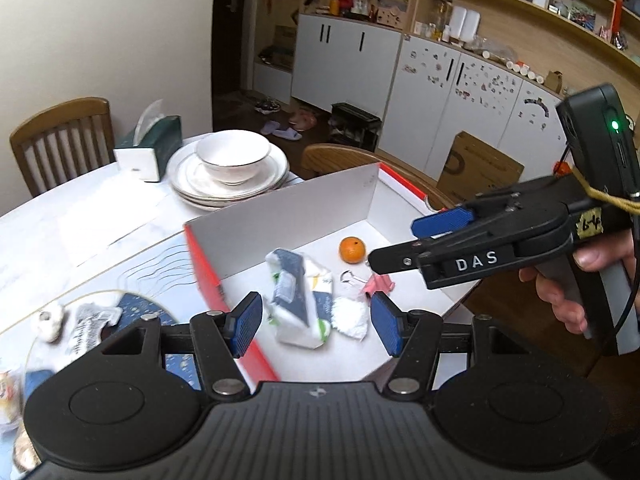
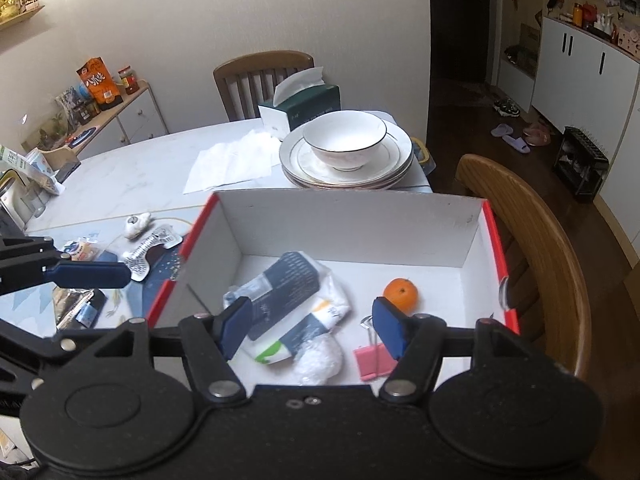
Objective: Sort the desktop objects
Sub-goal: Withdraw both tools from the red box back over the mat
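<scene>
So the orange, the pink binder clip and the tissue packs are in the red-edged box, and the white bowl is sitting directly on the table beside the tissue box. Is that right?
Not quite. The white bowl sits on a stack of plates, not directly on the table; the right wrist view shows it. The orange, pink binder clip and tissue packs are in the red-edged box, and the tissue box stands beside the plates.

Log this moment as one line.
left gripper: open, empty | right gripper: open, empty | box: tissue packs, orange, pink binder clip
</scene>
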Demonstrator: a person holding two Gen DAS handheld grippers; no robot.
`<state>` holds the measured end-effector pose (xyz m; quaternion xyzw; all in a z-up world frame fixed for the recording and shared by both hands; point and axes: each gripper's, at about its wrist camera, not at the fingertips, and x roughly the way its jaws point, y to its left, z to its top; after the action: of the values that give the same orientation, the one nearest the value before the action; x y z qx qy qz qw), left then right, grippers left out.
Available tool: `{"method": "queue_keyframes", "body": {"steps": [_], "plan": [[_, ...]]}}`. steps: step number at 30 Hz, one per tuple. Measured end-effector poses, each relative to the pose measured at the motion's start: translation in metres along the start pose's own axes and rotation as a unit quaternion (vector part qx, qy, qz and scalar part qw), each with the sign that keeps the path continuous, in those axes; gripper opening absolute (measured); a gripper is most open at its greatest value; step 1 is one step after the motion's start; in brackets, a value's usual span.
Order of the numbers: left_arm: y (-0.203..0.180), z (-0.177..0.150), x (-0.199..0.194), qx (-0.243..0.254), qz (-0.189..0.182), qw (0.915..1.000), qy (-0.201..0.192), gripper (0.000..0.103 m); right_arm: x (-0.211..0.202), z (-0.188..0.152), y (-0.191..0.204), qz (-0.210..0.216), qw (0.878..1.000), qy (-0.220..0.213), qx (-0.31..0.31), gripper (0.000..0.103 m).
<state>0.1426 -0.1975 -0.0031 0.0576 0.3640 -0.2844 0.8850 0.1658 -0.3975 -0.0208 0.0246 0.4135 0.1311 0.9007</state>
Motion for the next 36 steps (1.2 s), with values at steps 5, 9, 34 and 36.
{"method": "queue_keyframes", "body": {"steps": [5,9,34,36], "plan": [[0.015,-0.013,-0.016,-0.008,0.007,0.9999,-0.006,0.059,-0.005,-0.015,0.020,-0.011,1.000,-0.014,-0.008,0.067],[0.026,-0.025,-0.028,-0.012,0.010,0.9998,-0.010,0.064,-0.007,-0.024,0.036,-0.015,1.000,-0.018,-0.006,0.070],[0.132,-0.106,-0.097,-0.059,0.090,0.9942,-0.011,0.103,0.022,-0.046,0.177,-0.004,0.999,-0.008,-0.037,0.076],[0.141,-0.115,-0.100,-0.065,0.102,0.9927,-0.004,0.103,0.028,-0.046,0.189,-0.001,0.999,-0.006,-0.042,0.076]]}}
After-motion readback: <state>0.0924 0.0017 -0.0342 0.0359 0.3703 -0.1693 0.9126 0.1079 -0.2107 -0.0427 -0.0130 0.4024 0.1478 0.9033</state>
